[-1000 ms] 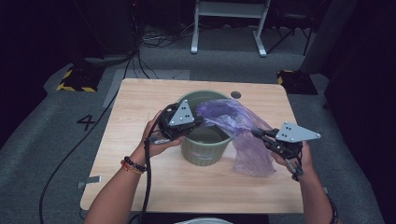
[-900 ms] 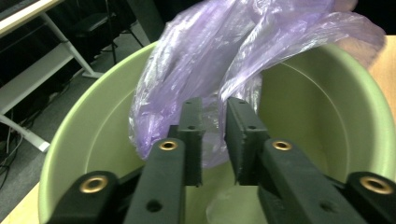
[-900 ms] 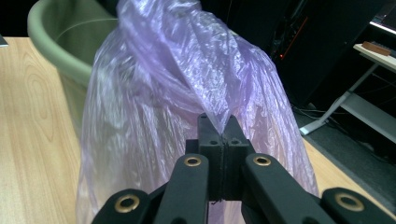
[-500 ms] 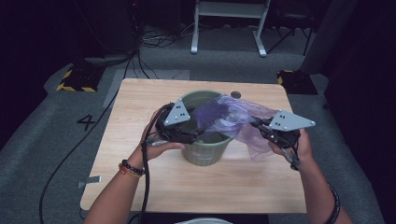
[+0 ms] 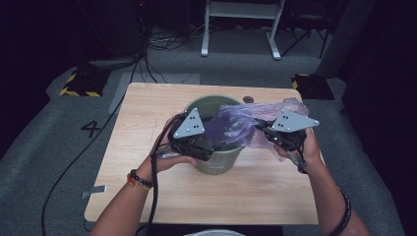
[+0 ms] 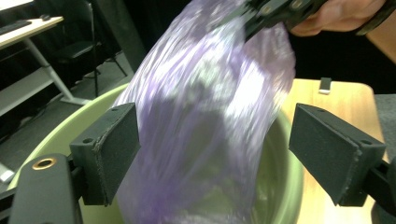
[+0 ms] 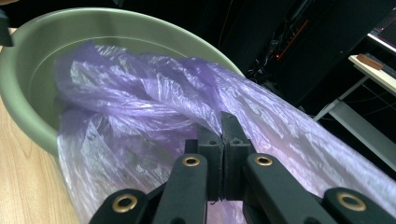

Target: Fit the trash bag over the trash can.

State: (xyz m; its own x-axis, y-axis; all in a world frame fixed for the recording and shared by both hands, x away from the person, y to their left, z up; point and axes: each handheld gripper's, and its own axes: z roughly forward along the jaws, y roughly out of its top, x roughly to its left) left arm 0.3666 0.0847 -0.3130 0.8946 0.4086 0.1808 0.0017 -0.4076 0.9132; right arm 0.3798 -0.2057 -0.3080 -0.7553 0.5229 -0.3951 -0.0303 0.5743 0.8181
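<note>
Two grippers are working one thin, translucent purple plastic bag into a round sage-green plastic bin that stands on the light wooden table. The right gripper is clamped tight on a gathered fold of the film, as the right gripper view shows, with no gap between its pads. The left gripper has just been opening its jaws; they stand wide with the film hanging between them, and neither pad presses on it. The step looks like spreading the bag's mouth over the rim, so the left gripper would do well to take a fresh hold on a single layer near the edge of the film and draw it outward over the near lip. Meanwhile the right one should keep its hold taut but gentle, since film this thin probably tears or slips when yanked. The bag's long axis runs slantwise, from the held end up beside the right gripper, outside the rim, down into the bin, where the lower end lies crumpled. Which end is the bag's open mouth I cannot tell.
</note>
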